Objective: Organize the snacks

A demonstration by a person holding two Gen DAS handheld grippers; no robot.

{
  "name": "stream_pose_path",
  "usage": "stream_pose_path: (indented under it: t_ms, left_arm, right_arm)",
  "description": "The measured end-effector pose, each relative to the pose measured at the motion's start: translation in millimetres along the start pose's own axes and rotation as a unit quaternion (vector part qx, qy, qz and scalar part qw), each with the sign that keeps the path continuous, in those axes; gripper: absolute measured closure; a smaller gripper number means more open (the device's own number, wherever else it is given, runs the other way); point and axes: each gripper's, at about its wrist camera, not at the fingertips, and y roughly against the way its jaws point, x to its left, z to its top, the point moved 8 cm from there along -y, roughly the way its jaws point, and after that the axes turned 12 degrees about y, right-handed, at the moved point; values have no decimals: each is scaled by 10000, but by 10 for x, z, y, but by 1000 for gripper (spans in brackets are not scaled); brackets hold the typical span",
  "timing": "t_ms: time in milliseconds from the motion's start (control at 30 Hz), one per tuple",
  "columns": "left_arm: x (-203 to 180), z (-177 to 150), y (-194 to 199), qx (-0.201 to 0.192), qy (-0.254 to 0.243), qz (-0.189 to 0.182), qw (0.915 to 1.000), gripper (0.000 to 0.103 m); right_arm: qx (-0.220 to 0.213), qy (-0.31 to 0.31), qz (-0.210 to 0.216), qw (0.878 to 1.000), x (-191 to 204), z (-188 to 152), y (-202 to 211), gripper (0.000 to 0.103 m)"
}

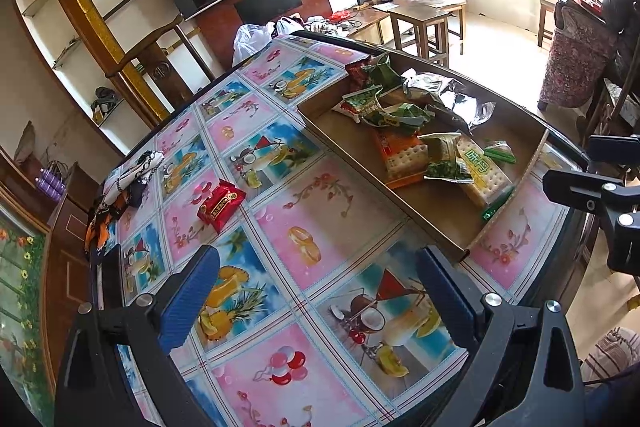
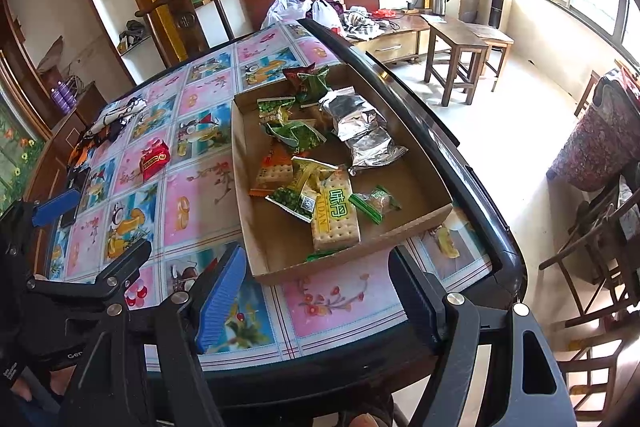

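A shallow cardboard box [image 1: 436,223] [image 2: 256,227] sits on the right half of the table and holds several snack packets: green ones, cracker packs [image 2: 334,215] [image 1: 482,171] and silver foil bags [image 2: 362,131]. One red snack packet [image 1: 221,203] [image 2: 154,159] lies alone on the patterned tablecloth, left of the box. My left gripper [image 1: 316,299] is open and empty above the cloth, with the red packet ahead and to its left. My right gripper [image 2: 320,301] is open and empty at the table's near edge, just in front of the box.
A patterned cloth bundle [image 1: 128,179] [image 2: 116,119] lies at the table's far left. A wooden chair [image 2: 184,15] stands behind the table, with plastic bags [image 2: 288,9] beyond it. Wooden stools [image 2: 460,43] stand on the floor to the right. More chairs [image 2: 600,259] stand close on the right.
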Motion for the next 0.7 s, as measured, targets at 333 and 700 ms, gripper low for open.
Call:
stream_pose_path:
  t_ms: [333,700]
  left_arm:
    - [-11,-29,25,-36,-77,1,10000,4]
    - [-67,27,-29,4,-118,-54,9999,4]
  right_arm:
    - [5,-130,35,9999,-31,-56,-11,25]
    - [15,-211,-3,9998,-83,-45,-30,25]
